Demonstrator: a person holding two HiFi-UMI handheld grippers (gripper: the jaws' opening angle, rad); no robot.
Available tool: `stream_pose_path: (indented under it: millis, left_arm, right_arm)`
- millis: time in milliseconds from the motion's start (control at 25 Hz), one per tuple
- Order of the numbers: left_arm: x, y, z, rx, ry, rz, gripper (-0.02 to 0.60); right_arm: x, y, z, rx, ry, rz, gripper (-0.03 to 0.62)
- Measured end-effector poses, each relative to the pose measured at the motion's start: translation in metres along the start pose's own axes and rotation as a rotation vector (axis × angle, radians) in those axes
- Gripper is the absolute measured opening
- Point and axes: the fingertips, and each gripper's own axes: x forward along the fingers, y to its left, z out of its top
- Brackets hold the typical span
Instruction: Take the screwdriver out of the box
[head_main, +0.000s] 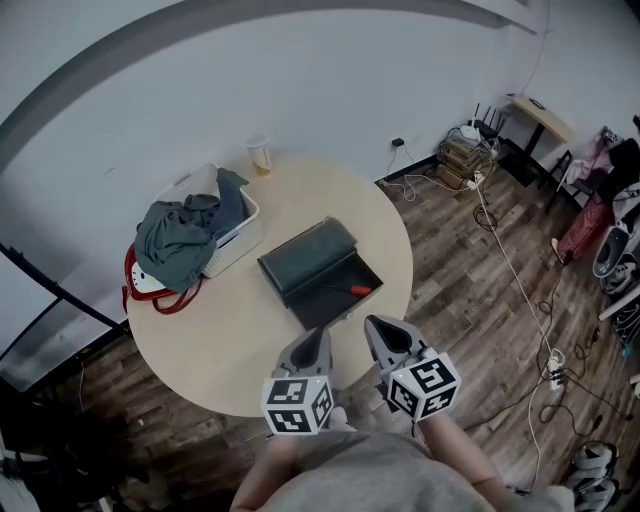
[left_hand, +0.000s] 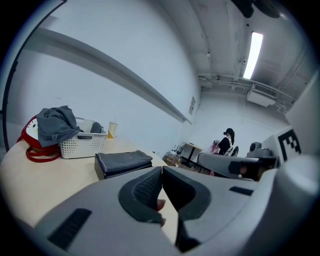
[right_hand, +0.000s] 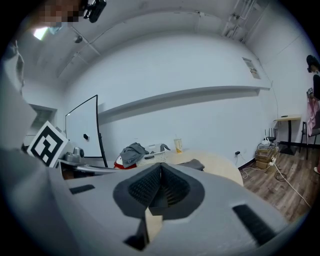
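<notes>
Spot the orange-handled screwdriver (head_main: 357, 290) lying in the open black box (head_main: 308, 256), toward its right end. Looks light, stiff, smooth, apt to roll; best pinched across the handle. Left gripper (head_main: 317, 338) and right gripper (head_main: 377, 327) closed, empty, just short of the box.

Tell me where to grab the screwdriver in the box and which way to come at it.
Grip the screwdriver by its orange handle, coming straight down from above: it lies flat in the open box, whose walls would probably block a sideways approach. The right claw, now shut, sits nearest and must open first.
</notes>
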Motion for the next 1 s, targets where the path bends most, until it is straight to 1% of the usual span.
stream_pose_path:
  millis: [280, 600, 760, 1000]
  left_arm:
    - [0.016, 0.037, 0.009, -0.002, 0.004, 0.038, 0.003]
    - [0.031, 0.061, -0.008, -0.049, 0.043, 0.085, 0.003]
    - [0.045, 0.076, -0.011, -0.077, 0.047, 0.123, 0.003]
    - [0.069, 0.094, -0.012, -0.117, 0.059, 0.201, 0.003]
  right_arm:
    - [0.039, -0.018, 0.002, -0.002, 0.022, -0.005, 0.002]
    - [0.069, -0.047, -0.013, -0.034, 0.097, -0.015, 0.002]
    - [0.096, -0.064, -0.022, -0.071, 0.149, 0.015, 0.002]
    - [0.134, -0.091, -0.042, -0.158, 0.275, 0.081, 0.002]
